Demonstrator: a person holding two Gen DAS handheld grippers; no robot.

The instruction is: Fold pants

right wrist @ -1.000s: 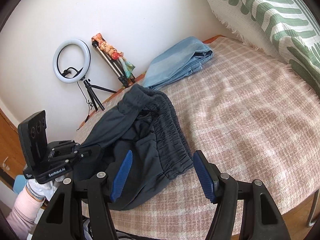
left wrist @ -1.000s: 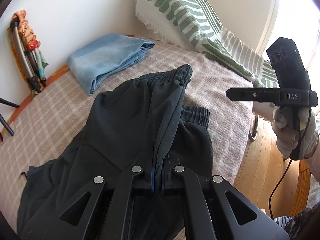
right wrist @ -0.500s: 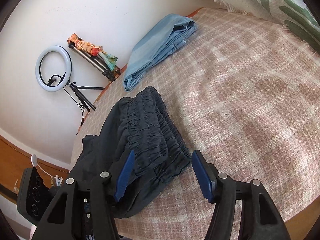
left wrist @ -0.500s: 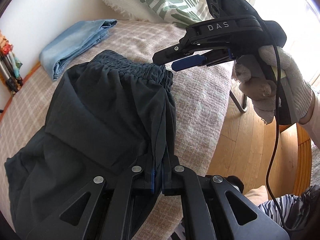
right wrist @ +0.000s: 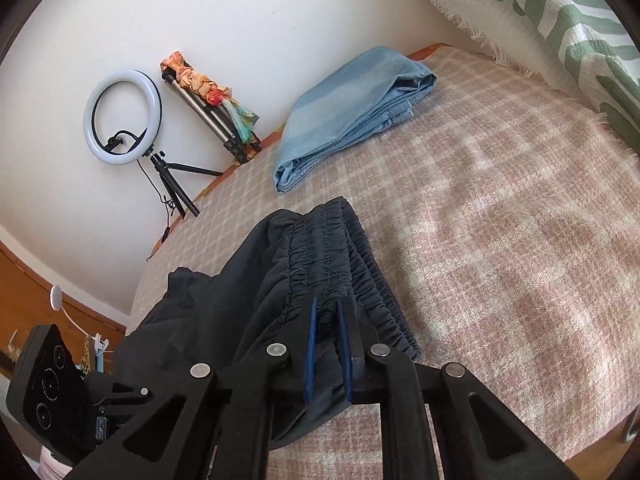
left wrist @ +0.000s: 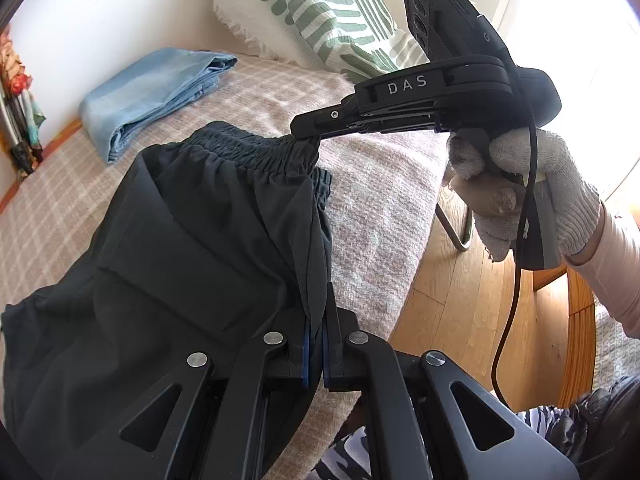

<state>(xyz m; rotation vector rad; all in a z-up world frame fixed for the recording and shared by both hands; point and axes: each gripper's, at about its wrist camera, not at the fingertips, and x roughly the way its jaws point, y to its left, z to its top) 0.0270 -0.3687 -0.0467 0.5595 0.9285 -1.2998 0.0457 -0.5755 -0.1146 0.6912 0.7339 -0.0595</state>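
Dark pants (left wrist: 192, 248) lie bunched on a bed covered by a pink checked blanket (right wrist: 500, 220). Left gripper (left wrist: 314, 354): jaws closed on a fold of the pants fabric at the near edge. Right gripper (right wrist: 329, 344): jaws closed on the elastic waistband (right wrist: 340, 264), seen from the left wrist view pinching its corner. Folded blue jeans (right wrist: 352, 108) sit well apart, near the wall. A ring light (right wrist: 122, 118) stands beyond the bed.
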